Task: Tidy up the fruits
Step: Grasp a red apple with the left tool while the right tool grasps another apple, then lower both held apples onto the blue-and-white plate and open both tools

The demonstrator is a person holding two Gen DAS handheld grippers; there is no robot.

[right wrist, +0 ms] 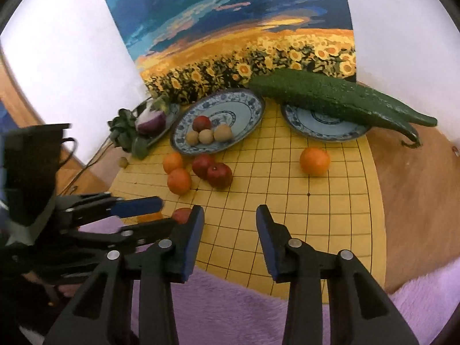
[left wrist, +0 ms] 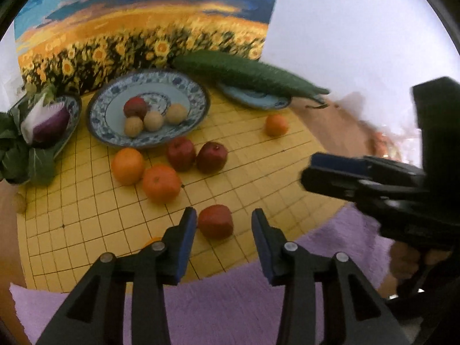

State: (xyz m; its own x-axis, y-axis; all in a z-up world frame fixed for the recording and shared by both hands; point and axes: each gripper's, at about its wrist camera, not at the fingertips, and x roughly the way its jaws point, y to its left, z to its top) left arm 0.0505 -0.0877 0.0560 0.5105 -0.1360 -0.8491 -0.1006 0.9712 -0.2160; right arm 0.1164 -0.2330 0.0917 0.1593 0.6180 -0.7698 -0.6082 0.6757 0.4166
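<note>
Fruits (left wrist: 152,116) on patterned plate (left wrist: 115,141)

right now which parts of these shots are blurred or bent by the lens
Left wrist view: the black right gripper at the right edge is motion-smeared, the long green cucumber looks soft, and the yellow grid board has its lines bowed. Right wrist view: sharper overall, though the black left gripper is streaked, and the sunflower painting curves at its edges.

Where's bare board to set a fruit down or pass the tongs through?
Free: the yellow board from the lone orange down to the purple rug. Crowded: the middle plate with small fruits, and the oranges and apples before it.
</note>
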